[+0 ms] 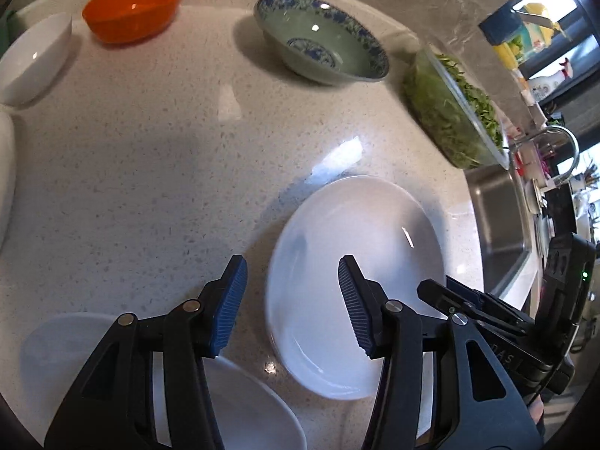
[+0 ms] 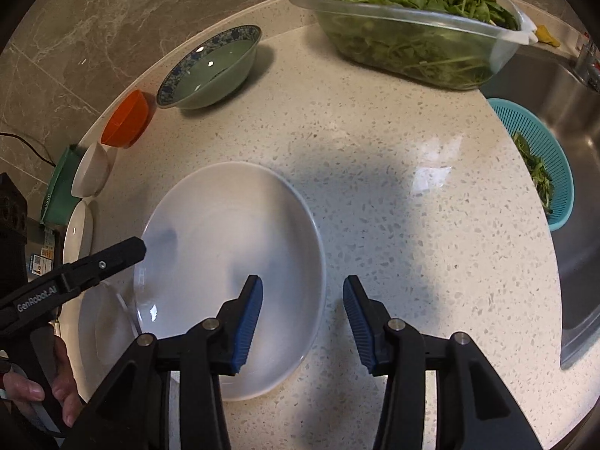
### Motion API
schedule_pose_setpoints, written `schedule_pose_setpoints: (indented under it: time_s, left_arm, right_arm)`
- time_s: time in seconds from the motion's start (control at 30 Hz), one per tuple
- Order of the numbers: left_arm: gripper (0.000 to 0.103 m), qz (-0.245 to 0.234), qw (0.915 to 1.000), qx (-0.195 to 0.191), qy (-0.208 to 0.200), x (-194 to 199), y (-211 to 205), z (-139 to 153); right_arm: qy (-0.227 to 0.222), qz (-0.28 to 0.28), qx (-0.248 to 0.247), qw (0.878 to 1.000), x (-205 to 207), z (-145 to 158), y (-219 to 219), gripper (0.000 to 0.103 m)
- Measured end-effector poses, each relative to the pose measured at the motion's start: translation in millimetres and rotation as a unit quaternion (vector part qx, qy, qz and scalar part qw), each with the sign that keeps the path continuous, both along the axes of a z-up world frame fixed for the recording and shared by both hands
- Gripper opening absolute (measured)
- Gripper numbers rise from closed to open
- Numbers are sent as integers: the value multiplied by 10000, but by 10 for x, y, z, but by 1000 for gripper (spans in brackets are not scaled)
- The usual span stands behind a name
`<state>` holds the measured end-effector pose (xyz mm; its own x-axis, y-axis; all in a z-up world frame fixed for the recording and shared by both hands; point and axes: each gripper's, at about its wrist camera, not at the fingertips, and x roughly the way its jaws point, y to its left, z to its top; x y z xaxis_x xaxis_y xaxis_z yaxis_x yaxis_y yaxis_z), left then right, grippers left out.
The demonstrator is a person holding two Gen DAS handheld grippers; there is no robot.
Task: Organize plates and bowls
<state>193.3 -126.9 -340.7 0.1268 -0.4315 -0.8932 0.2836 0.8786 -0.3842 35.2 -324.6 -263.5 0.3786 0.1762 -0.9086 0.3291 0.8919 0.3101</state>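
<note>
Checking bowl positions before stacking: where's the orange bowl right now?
The orange bowl sits at the back of the counter against the wall, between the small white bowl and the blue-patterned green bowl; in the right wrist view it is far left.

Your two handheld claws: black frames, blue pads.
Left claw [image 1: 292,303] and right claw [image 2: 303,324] show ribbed pads [image 2: 247,324], brass-coloured pivot screws, white "GenRobot.AI" lettering.
</note>
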Motion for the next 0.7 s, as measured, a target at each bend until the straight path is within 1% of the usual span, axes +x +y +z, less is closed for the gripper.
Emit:
schedule_pose_setpoints:
  time_s: [0.07,0.2,0.27,0.3,0.33,0.4,0.47,0.53,0.7]
  left_arm:
    - [48,64,9999,-3,109,29,-12,-110]
    - [46,99,9999,38,64,39,-8,-211]
    - [39,67,9999,-21,77,38,-12,-236]
    - [28,34,9999,-70,113,17,14,-234]
    - [26,17,9999,-29,131,13,-1,-246]
    - [26,-11,10000,59,43,-13,-25,-234]
    - [25,4,10000,48,50,-26,-17,-229]
    - [25,32,10000,-12,81,-35,-3,-221]
    - [25,-9,9998,44,-183,-120,5,-51]
  right_arm:
    - [33,-12,55,10000,18,-31,-13,47]
    - [63,29,156,9999,27,-74,1,38]
    - [84,78,155,9998,32,-83,28,32]
    - [84,80,89,9999,31,-83,48,27]
    - [91,89,52,9999,34,-86,58,25]
    - [109,73,39,9999,35,-92,59,19]
    - [111,53,50,9999,40,-99,41,15]
    - [113,36,80,9999,34,-100,20,15]
    - [4,77,-52,10000,-7,-17,38,15]
